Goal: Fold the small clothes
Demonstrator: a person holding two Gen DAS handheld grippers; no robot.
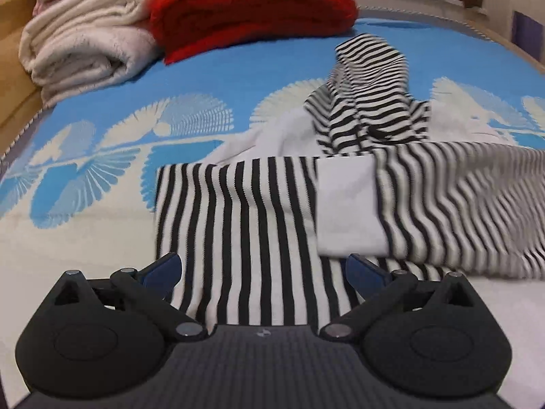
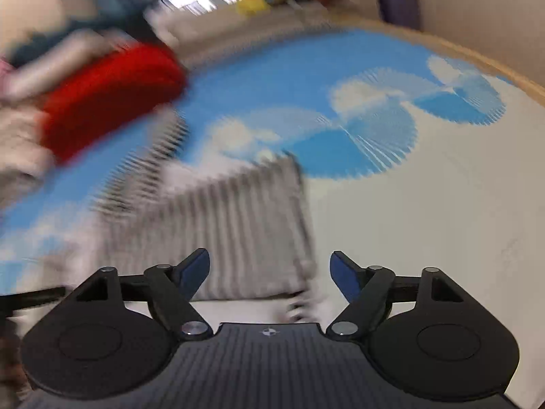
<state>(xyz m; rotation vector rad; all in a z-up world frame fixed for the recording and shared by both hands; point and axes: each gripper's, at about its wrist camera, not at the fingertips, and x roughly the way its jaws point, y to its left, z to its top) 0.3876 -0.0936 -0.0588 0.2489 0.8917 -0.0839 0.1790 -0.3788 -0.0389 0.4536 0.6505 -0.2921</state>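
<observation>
The left claw [image 1: 264,269] stands wide, empty, over the near edge of the striped garment [image 1: 238,225] lying on the blue-and-white bed cover [image 1: 102,156]. At 11 o'clock sit a red blanket [image 1: 252,10] and cream blanket [image 1: 85,41]. The right claw [image 2: 269,272] gapes wide, gripping nothing; its view is blurred.
</observation>
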